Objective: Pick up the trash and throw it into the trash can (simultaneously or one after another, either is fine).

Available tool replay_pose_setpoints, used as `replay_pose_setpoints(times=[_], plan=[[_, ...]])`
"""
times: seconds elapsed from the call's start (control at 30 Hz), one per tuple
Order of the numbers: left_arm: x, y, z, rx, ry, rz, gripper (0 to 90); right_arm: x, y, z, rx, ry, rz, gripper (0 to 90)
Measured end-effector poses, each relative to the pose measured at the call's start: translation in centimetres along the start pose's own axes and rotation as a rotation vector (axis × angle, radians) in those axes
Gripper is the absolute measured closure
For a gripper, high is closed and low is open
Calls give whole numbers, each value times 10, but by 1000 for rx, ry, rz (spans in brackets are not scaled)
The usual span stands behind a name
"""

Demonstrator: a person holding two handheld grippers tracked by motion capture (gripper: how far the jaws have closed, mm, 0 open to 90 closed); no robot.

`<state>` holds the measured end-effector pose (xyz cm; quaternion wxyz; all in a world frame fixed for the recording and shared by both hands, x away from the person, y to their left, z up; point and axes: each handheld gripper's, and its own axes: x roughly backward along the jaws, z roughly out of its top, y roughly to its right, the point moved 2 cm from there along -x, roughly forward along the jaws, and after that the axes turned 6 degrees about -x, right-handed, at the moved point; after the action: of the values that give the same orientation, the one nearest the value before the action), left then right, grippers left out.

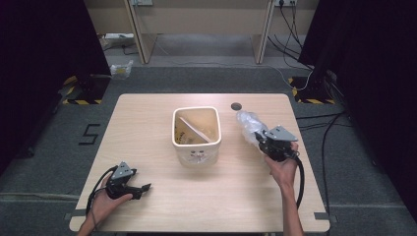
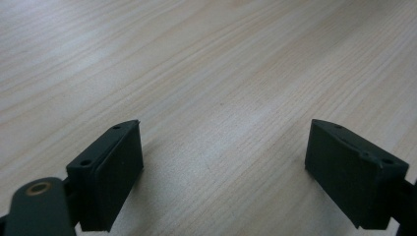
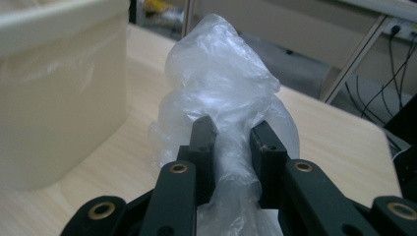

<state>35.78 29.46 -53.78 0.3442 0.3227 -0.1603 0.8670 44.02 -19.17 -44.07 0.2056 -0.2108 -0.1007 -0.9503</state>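
Pinching the plastic bag (image 3: 221, 83) by one thin fold, your right gripper (image 3: 231, 147) may lose it short of the bin (image 1: 195, 135); left gripper (image 2: 223, 172) rests spread, empty.

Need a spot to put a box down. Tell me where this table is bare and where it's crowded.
Bare: the table's whole left side, from the bin to the left edge, and the near strip between the left gripper and the right forearm. Crowded: right of the bin, where the right gripper pinches a clear plastic bag, and a dark round spot behind.
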Motion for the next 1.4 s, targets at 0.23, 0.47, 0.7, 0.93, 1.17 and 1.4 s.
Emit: replay_pose_setpoints(times=[0.23,0.47,0.7,0.93,1.17,1.4], plan=[[0,0,0,0,0,0,134,-17,-19,-5,47,-64,23,753],[0,0,0,0,0,0,134,-17,-24,-4,69,-62,-2,776],[0,0,0,0,0,0,134,-3,-20,5,52,-12,-2,788],[0,0,0,0,0,0,134,3,-19,10,39,20,2,798],[0,0,0,0,0,0,134,22,-23,27,47,79,22,802],[0,0,0,0,0,0,134,34,-31,42,56,115,56,805]])
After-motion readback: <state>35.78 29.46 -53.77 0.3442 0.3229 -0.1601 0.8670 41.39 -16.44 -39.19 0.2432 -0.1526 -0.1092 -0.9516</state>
